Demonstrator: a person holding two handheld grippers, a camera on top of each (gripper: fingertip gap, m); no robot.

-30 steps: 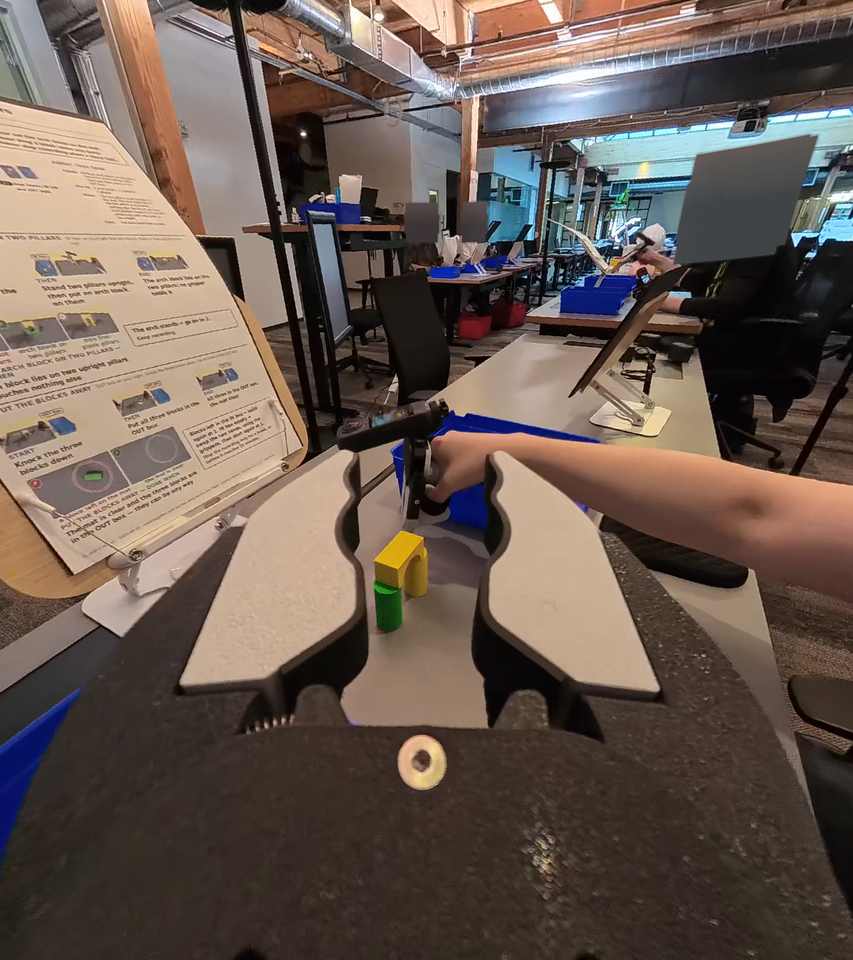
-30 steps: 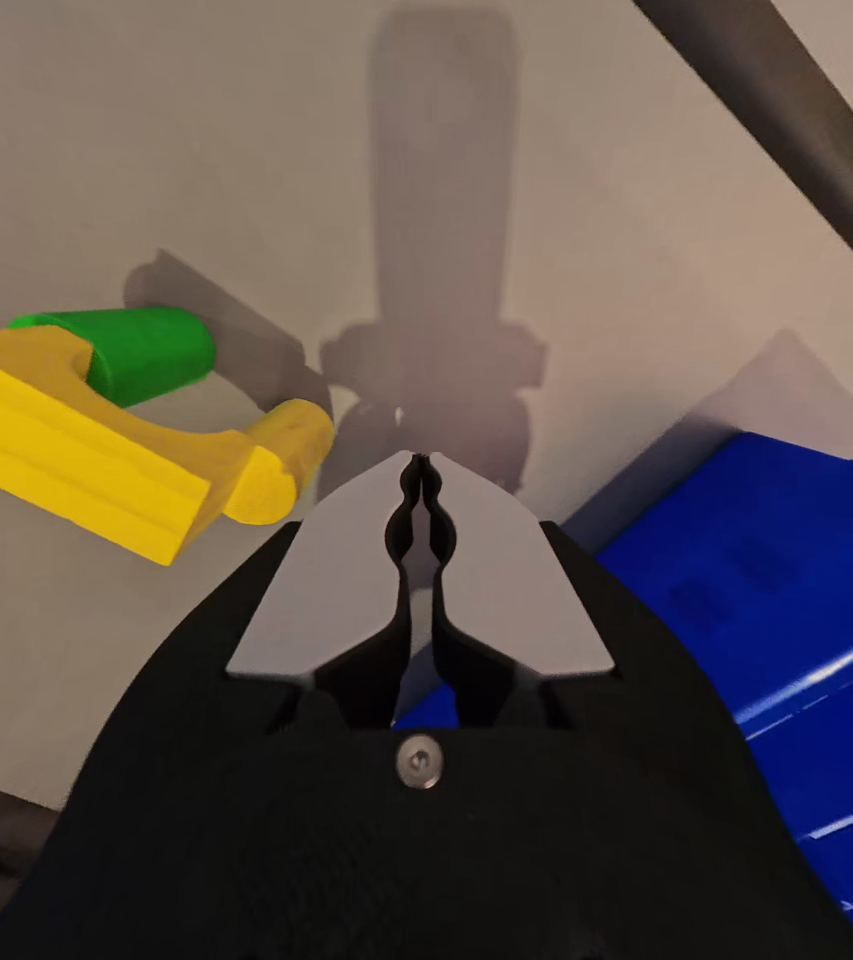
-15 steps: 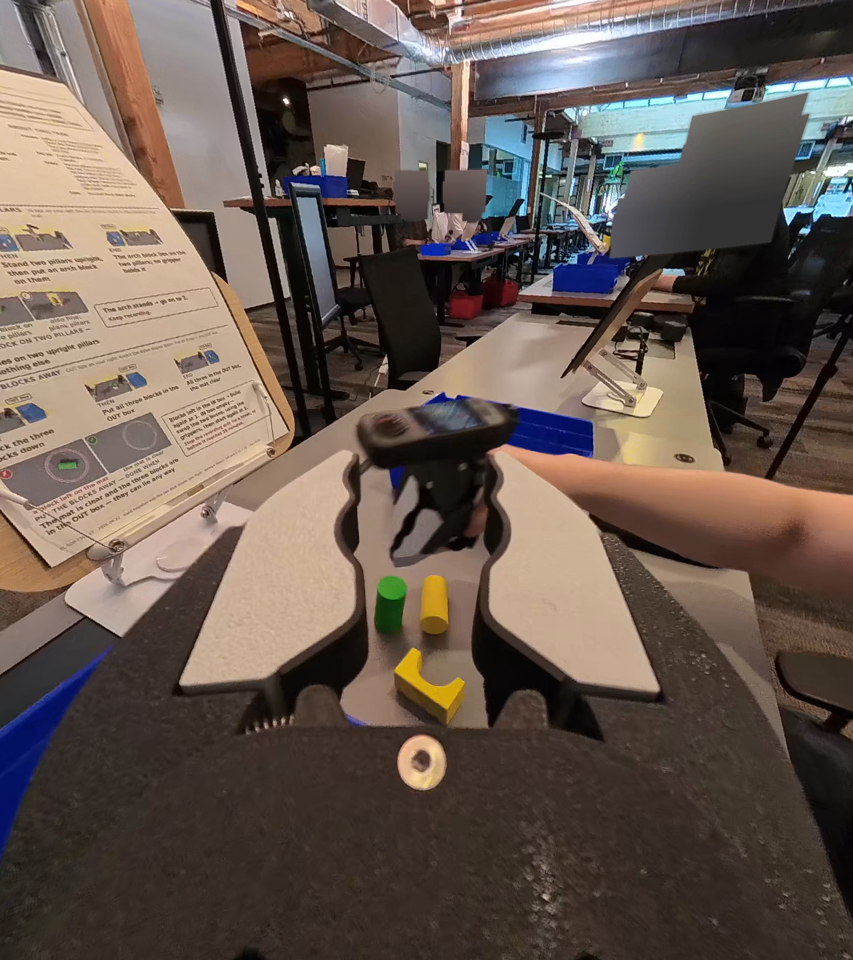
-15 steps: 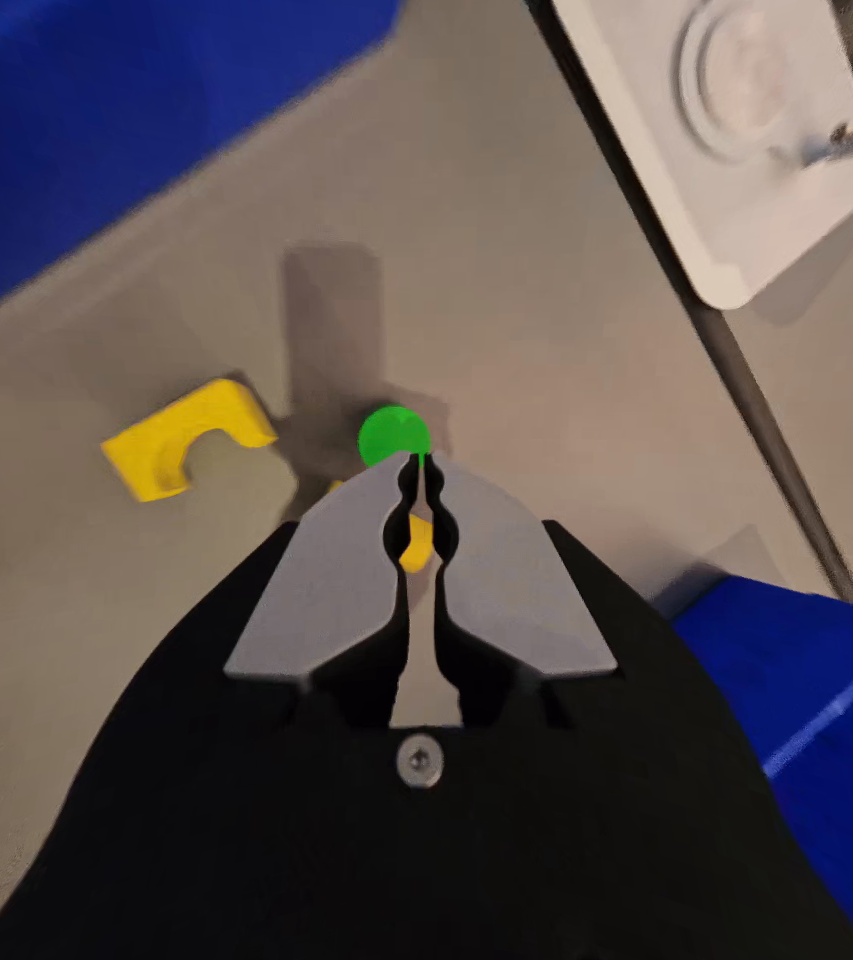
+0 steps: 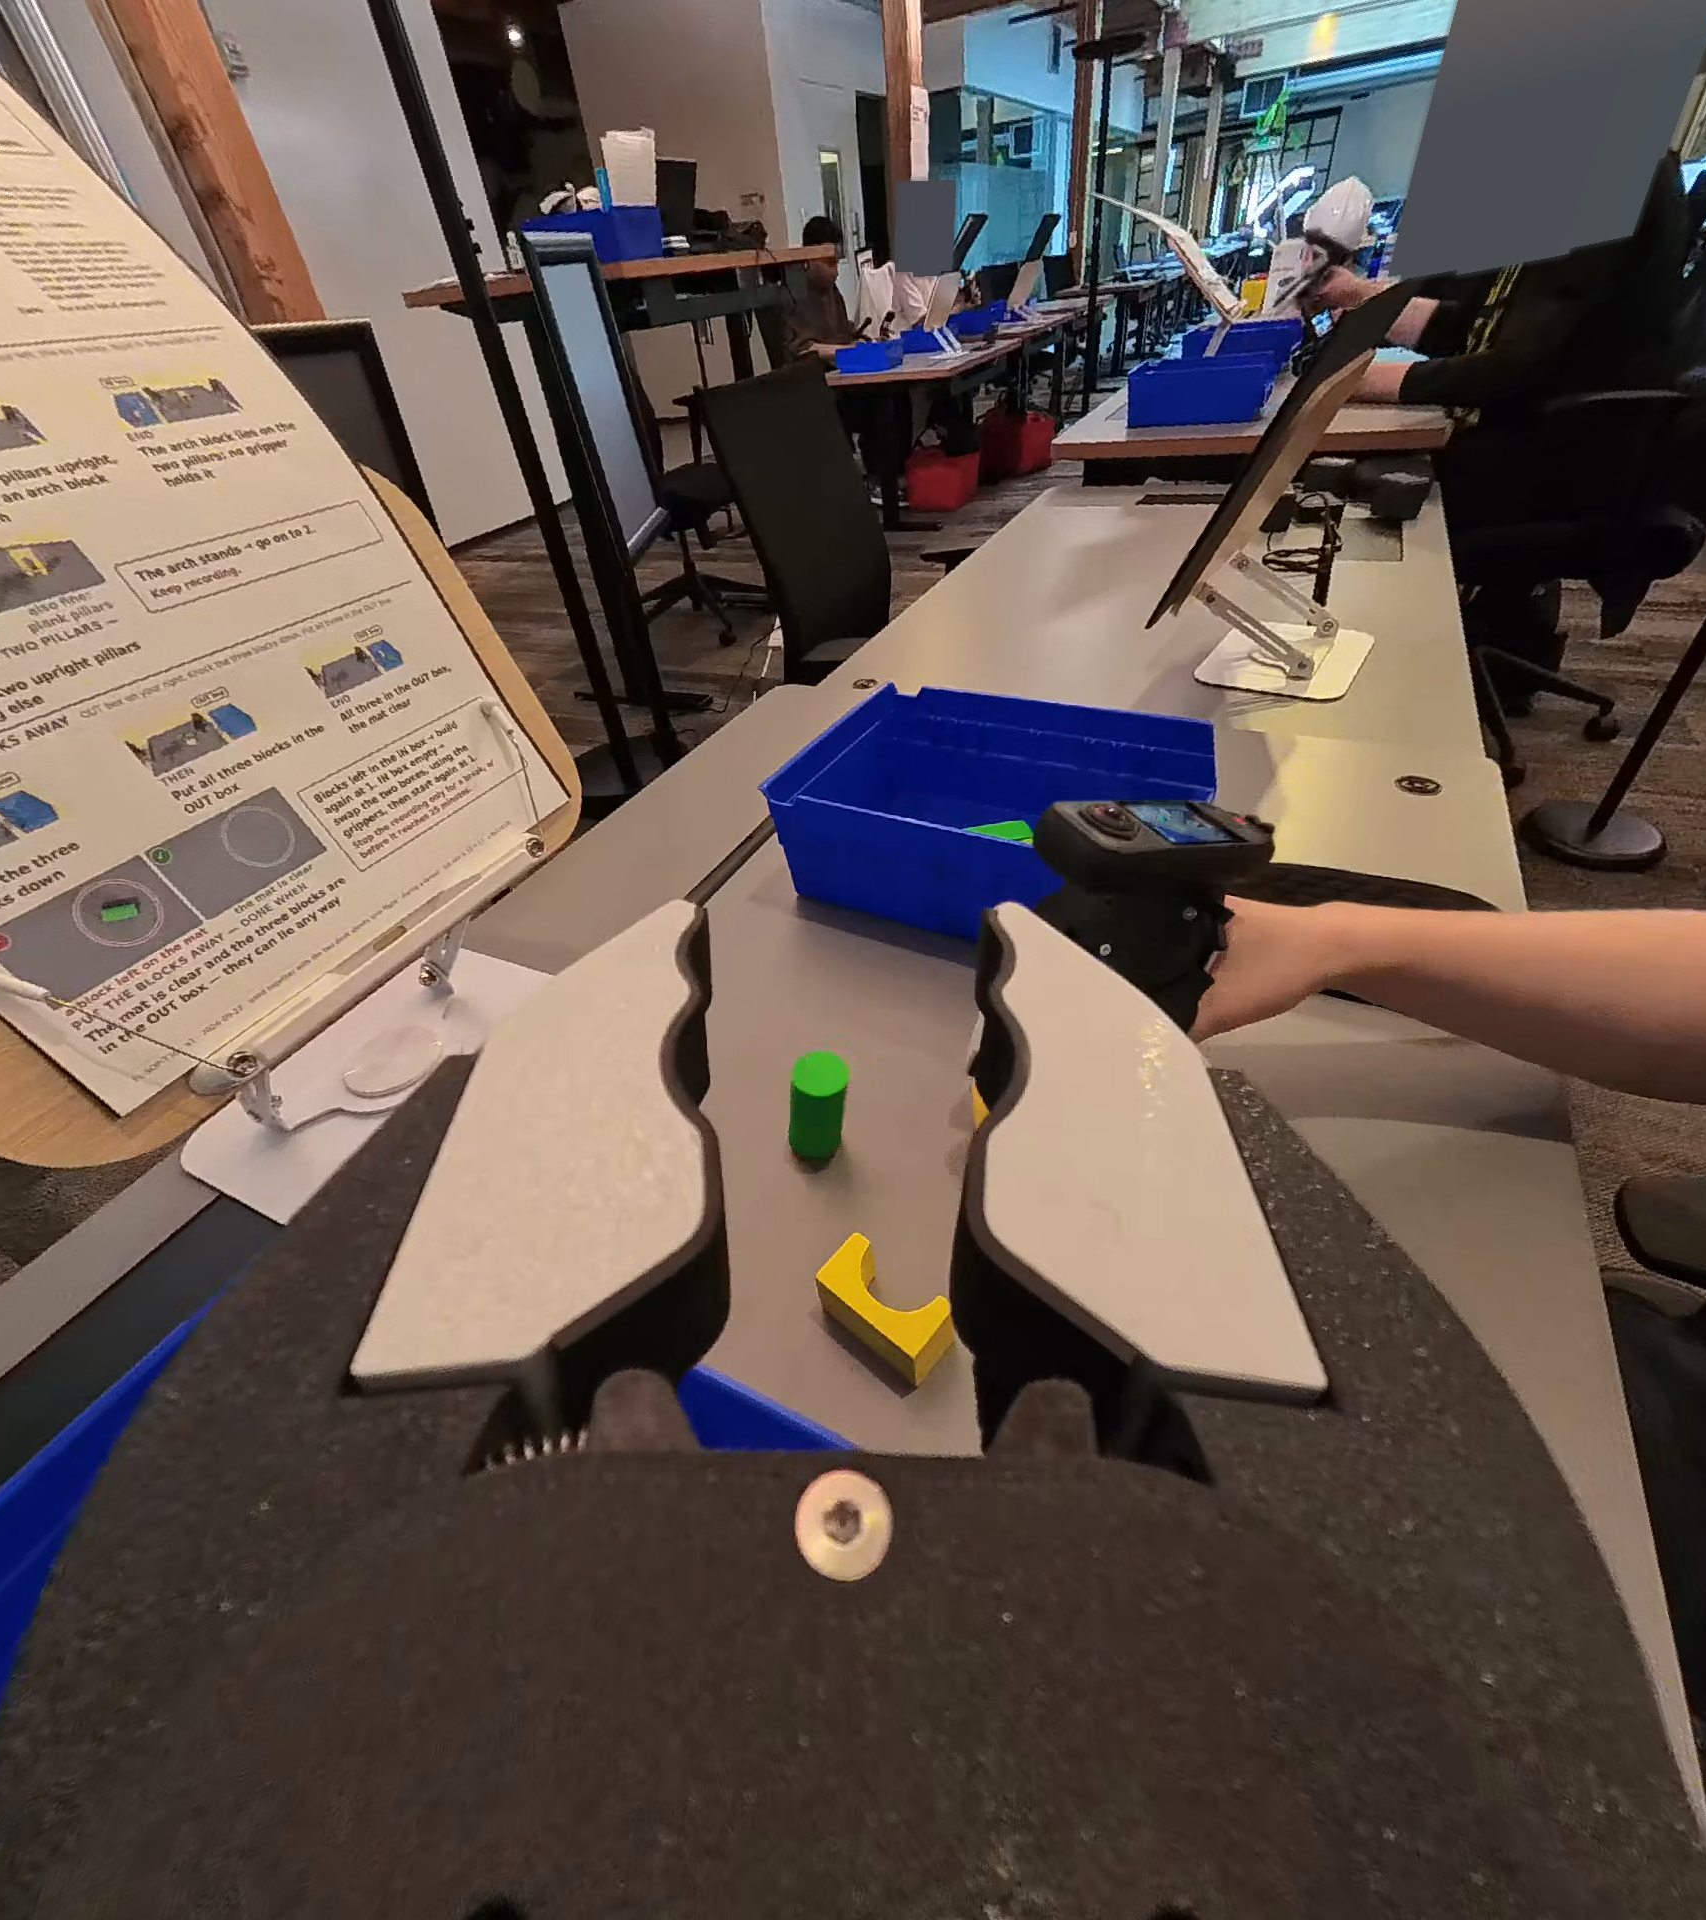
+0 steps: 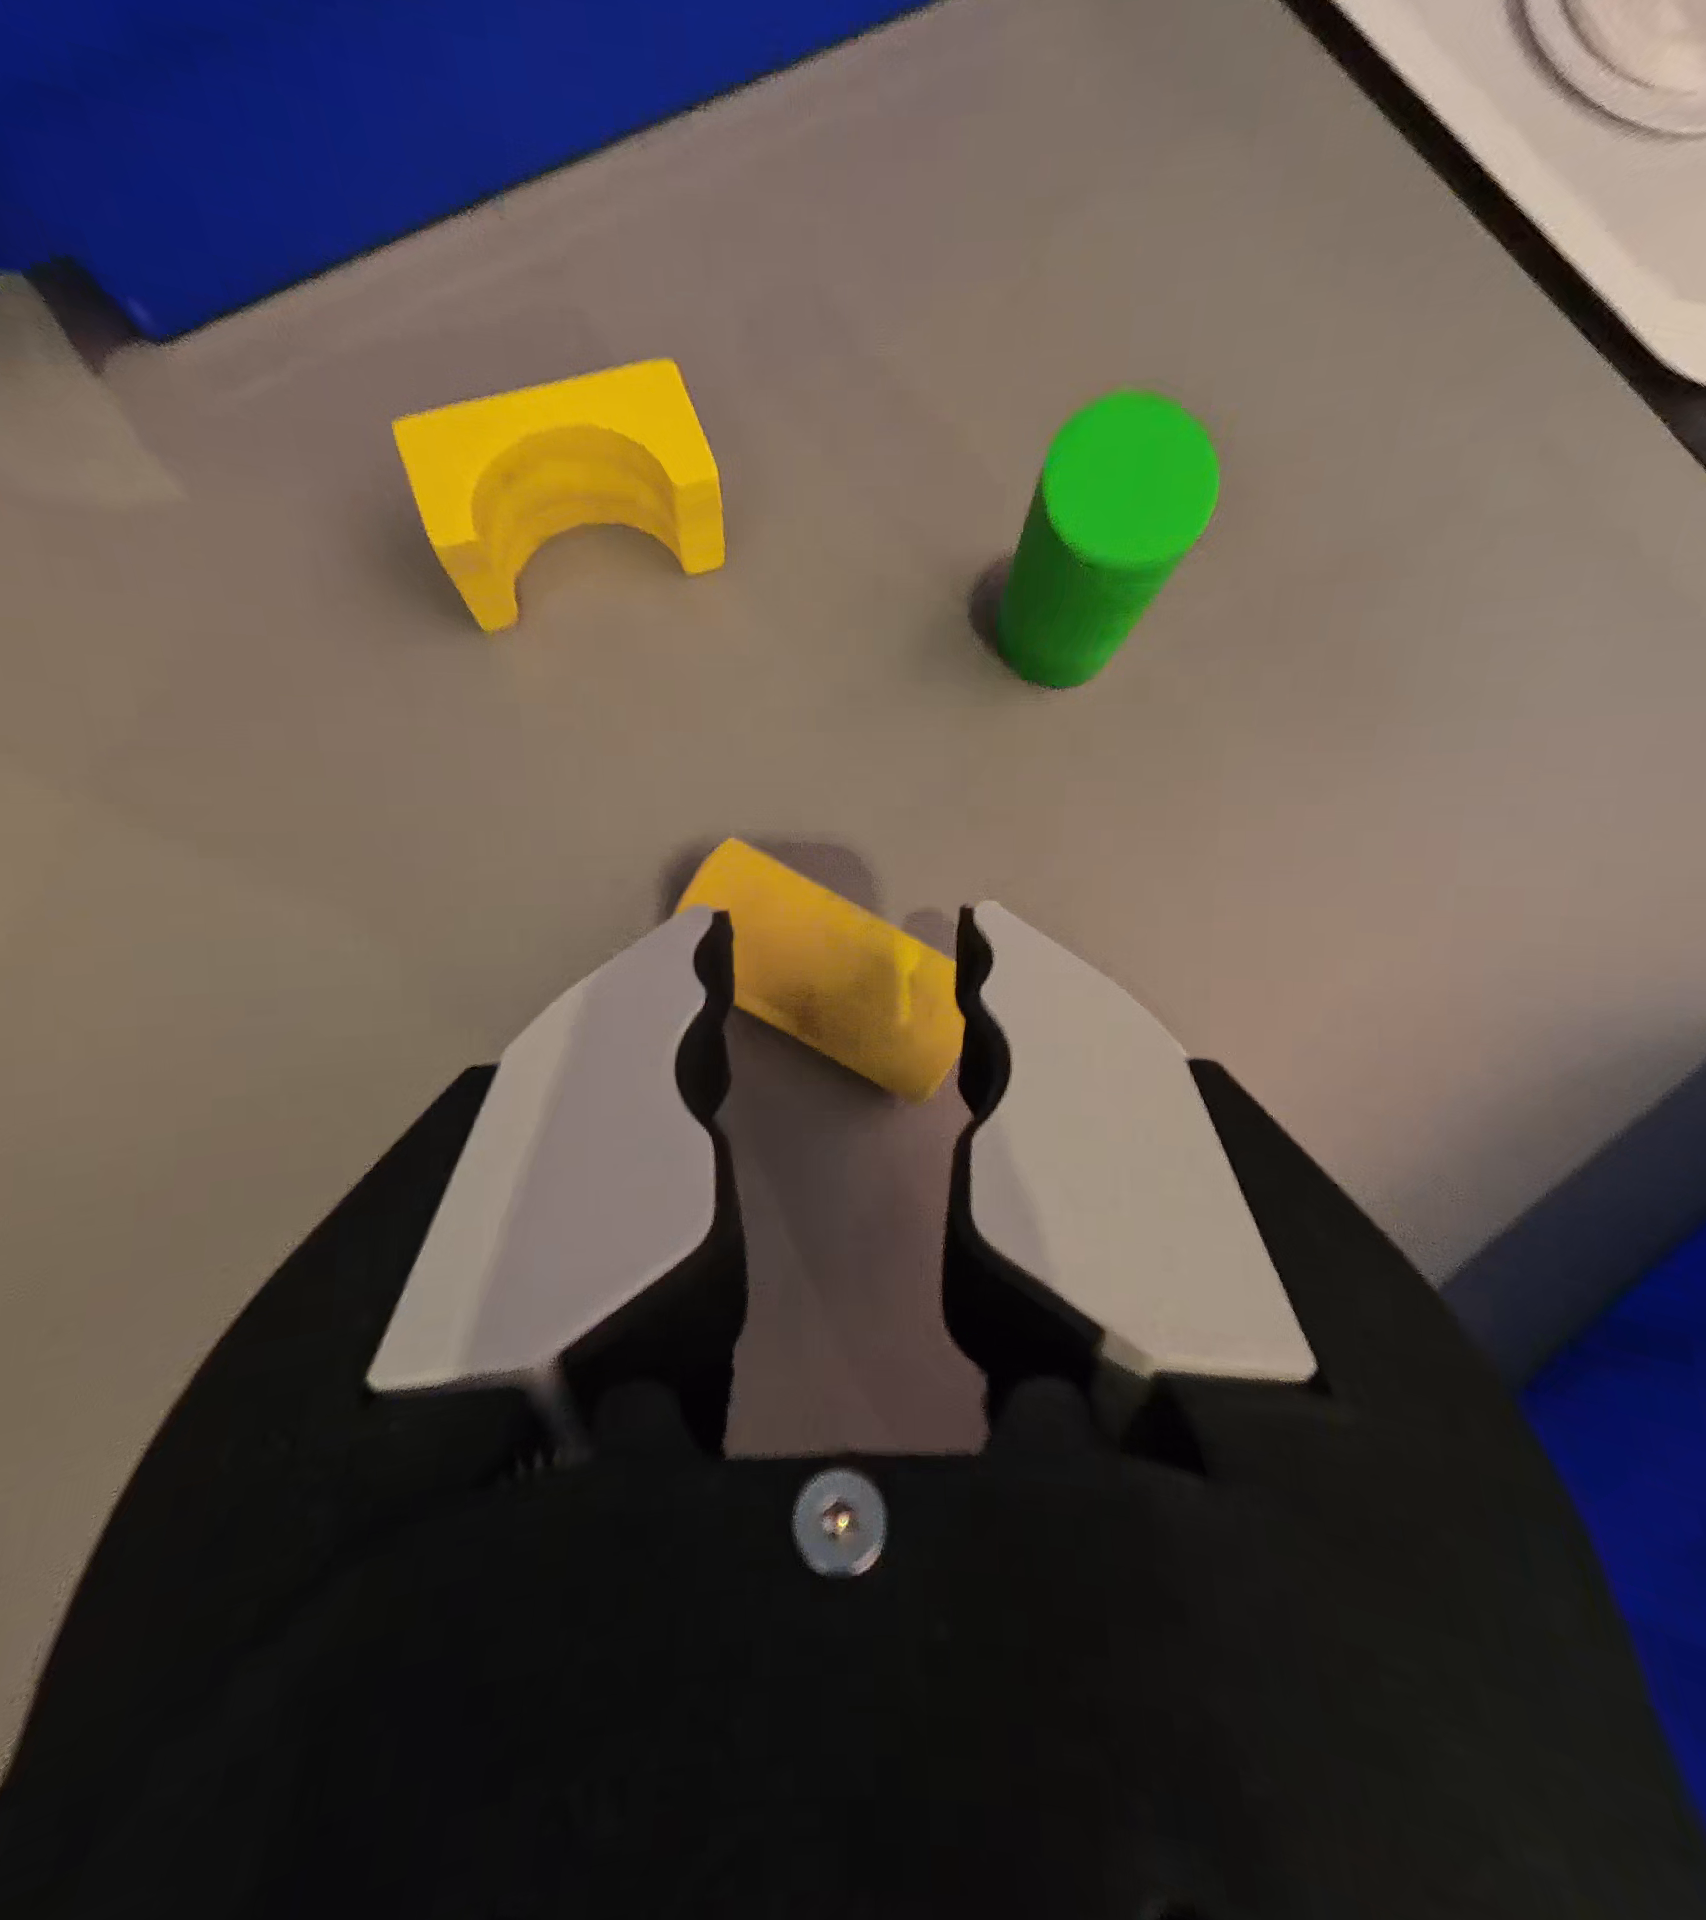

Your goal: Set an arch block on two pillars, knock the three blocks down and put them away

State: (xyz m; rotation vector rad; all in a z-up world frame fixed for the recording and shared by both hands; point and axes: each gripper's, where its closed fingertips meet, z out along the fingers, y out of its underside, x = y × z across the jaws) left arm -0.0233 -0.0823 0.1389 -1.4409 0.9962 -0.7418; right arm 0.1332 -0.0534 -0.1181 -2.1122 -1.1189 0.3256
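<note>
Left wrist view bright, ceiling-lit, edges bowed by the wide lens; right wrist view dimmer, corners blurred, shadows soft.

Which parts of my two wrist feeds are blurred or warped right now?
Right wrist view: edges smeared, the blue bin and white stand base soft; the yellow arch, green pillar and fallen yellow pillar reasonably sharp. Left wrist view: mostly crisp, wide-angle bending of the instruction board, slight glare on one finger of the left gripper.
</note>
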